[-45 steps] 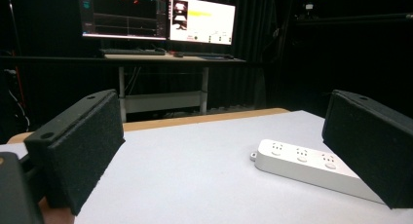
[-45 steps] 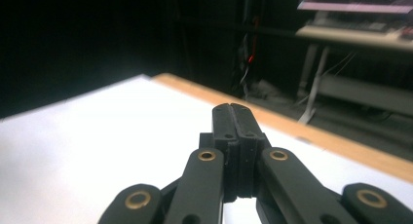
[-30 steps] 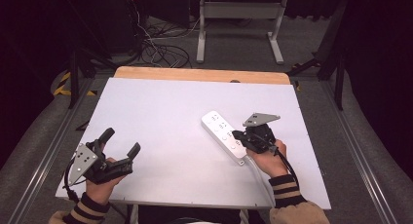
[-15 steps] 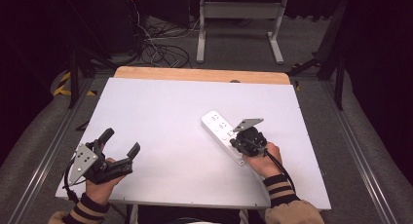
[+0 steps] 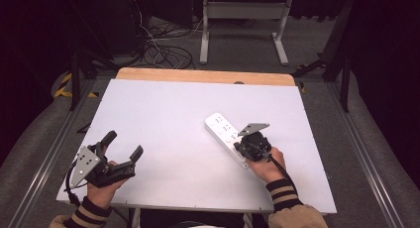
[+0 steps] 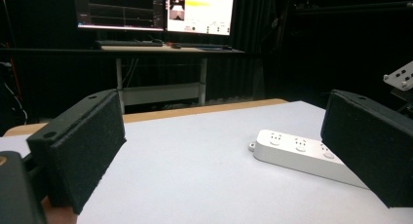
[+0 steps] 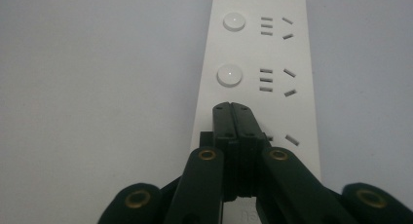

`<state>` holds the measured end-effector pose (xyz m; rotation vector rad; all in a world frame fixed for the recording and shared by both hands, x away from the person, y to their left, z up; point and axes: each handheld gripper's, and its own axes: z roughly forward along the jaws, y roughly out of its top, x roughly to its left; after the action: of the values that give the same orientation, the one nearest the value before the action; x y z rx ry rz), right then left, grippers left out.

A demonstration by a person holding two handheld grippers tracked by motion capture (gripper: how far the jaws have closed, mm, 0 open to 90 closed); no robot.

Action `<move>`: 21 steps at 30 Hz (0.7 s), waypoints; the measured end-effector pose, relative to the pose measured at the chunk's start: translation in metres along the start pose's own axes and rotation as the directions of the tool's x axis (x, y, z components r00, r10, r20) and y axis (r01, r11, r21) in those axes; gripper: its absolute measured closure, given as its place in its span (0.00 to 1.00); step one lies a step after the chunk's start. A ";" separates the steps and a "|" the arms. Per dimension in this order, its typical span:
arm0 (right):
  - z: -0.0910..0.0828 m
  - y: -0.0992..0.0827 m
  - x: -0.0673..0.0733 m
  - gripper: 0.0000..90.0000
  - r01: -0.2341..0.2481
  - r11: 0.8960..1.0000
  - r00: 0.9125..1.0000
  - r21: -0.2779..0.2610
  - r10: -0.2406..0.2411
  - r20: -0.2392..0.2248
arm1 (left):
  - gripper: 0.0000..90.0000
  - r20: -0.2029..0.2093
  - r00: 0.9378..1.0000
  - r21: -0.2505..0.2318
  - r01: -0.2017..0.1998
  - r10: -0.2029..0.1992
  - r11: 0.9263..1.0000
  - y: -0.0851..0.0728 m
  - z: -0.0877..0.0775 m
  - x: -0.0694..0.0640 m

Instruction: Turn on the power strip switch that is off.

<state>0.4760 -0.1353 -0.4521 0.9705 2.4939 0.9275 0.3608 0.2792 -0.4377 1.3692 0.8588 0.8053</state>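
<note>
In the high view, a white power strip (image 5: 227,137) lies at a slant on the white counter (image 5: 173,114), right of the frame's centre, its far end pointing to the upper left. The right gripper (image 5: 247,147) sits over the strip's near end in the lower right part of the frame, a grey three-cornered plate on top of it, with the person's hand and a striped cuff behind it toward the bottom edge. The left gripper (image 5: 123,144) is held at the lower left of the frame, well apart from the strip, its jaws spread wide with nothing between them. In the left gripper view, the two black padded jaws stand at the left and right edges of the frame with bare counter between them — the power strip (image 6: 302,156) lies at the right of centre, partly behind the right-hand jaw, showing rows of sockets on its top. Two lit monitors (image 6: 156,9) on a desk fill the upper left background. In the right gripper view, the jaws are pressed together tip to tip, gripping nothing — the closed tips point down at the power strip (image 7: 258,63), which runs up the middle of the frame, just below a round white button (image 7: 229,75) with socket slots beside it; whether the tips touch the strip's surface cannot be told.
</note>
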 end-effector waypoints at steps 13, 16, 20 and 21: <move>0.001 0.000 0.002 1.00 -0.017 1.000 1.000 0.005 0.016 0.015 | 0.03 -0.002 1.000 0.006 0.003 -0.003 1.000 0.000 0.000 0.001; 0.001 -0.001 0.002 1.00 -0.017 1.000 1.000 0.001 0.017 0.016 | 0.03 -0.002 1.000 0.008 0.004 -0.004 1.000 -0.001 0.000 0.001; 0.001 -0.001 0.002 1.00 -0.017 1.000 1.000 0.004 0.017 0.016 | 0.03 -0.003 1.000 0.009 0.004 -0.004 1.000 -0.001 0.000 0.001; 0.001 -0.001 0.003 1.00 -0.012 1.000 1.000 0.004 0.012 0.019 | 0.03 -0.003 1.000 0.009 0.004 -0.004 1.000 -0.001 0.000 0.001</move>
<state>0.4741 -0.1335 -0.4542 0.9925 2.4780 0.9133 0.3610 0.2798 -0.4384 1.3747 0.8677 0.8013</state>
